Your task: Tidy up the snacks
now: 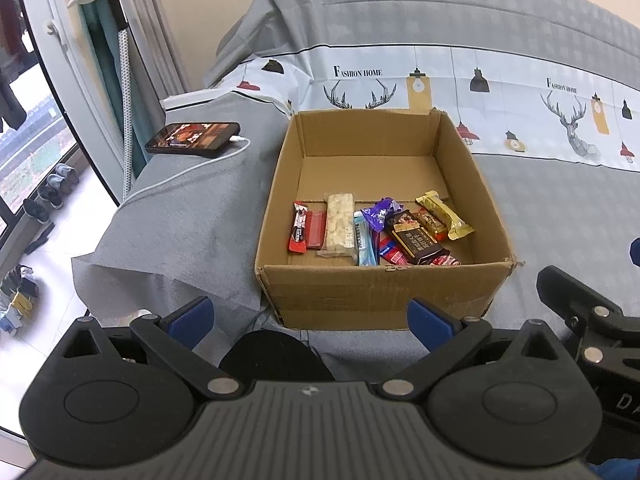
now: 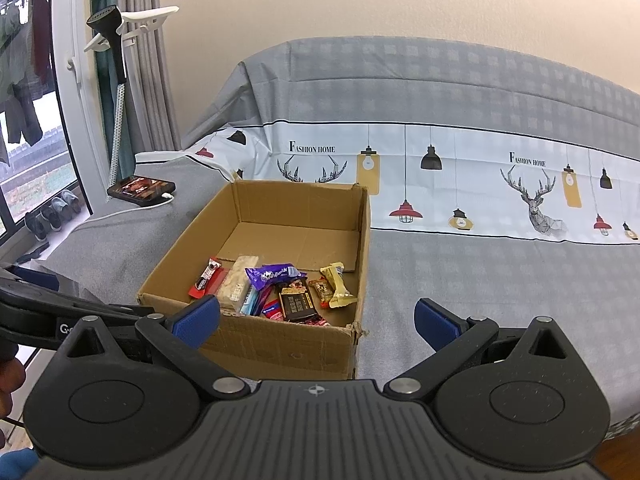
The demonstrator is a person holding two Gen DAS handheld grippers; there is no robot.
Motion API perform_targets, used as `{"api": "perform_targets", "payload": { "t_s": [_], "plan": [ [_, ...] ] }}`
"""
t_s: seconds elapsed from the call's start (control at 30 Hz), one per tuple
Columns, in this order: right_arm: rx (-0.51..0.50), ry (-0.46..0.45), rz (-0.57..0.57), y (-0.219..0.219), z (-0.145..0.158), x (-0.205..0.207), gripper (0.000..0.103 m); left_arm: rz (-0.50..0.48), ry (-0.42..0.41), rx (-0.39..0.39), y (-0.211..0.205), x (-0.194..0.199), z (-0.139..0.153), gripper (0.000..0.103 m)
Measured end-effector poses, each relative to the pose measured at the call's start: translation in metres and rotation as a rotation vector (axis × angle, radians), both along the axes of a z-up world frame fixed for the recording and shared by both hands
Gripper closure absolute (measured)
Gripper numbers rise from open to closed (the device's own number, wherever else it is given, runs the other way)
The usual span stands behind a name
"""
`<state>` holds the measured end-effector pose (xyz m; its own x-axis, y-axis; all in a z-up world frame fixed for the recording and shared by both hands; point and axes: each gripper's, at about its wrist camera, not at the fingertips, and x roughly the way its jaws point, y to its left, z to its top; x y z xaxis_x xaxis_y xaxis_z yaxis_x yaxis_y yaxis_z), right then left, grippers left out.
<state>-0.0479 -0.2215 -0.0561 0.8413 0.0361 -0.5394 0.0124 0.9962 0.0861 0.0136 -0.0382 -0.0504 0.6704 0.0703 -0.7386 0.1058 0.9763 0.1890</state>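
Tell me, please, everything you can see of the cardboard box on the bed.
The cardboard box is plain brown corrugated card, open at the top with no flaps showing, its near right corner a little torn. It sits upright and level on the grey bed cover, just ahead of both open grippers, neither touching it. The far half of its floor is bare; wrapped snack bars lie in a loose row along the near wall. A phone lies apart to its left.

Home bedroom, sheeted bed [image 2: 460, 272], curtains [image 2: 160, 60], shoes [image 1: 52, 188] by window
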Motion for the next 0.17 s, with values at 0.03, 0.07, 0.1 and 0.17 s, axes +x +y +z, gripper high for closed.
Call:
{"api": "perform_targets", "payload": {
  "t_s": [0.03, 0.07, 0.1, 0.17],
  "plan": [
    [0.002, 0.0, 0.0, -0.0006, -0.0004, 0.0001, 0.001, 0.0, 0.001, 0.003, -0.0003, 0.001, -0.0004, 0.0],
    [0.005, 0.0, 0.0, -0.0011, -0.0008, 0.0006, 0.001, 0.0, 0.004, 0.004, -0.0005, 0.0017, -0.0009, 0.0],
    [0.008, 0.0, 0.002, -0.0017, -0.0013, 0.001, 0.001, 0.002, 0.008, 0.005, -0.0008, 0.0023, -0.0016, 0.0],
    [0.015, -0.002, 0.005, -0.0026, -0.002, 0.0017, 0.001, 0.004, 0.015, 0.003, -0.0017, 0.0039, -0.0026, 0.0]
  ]
}}
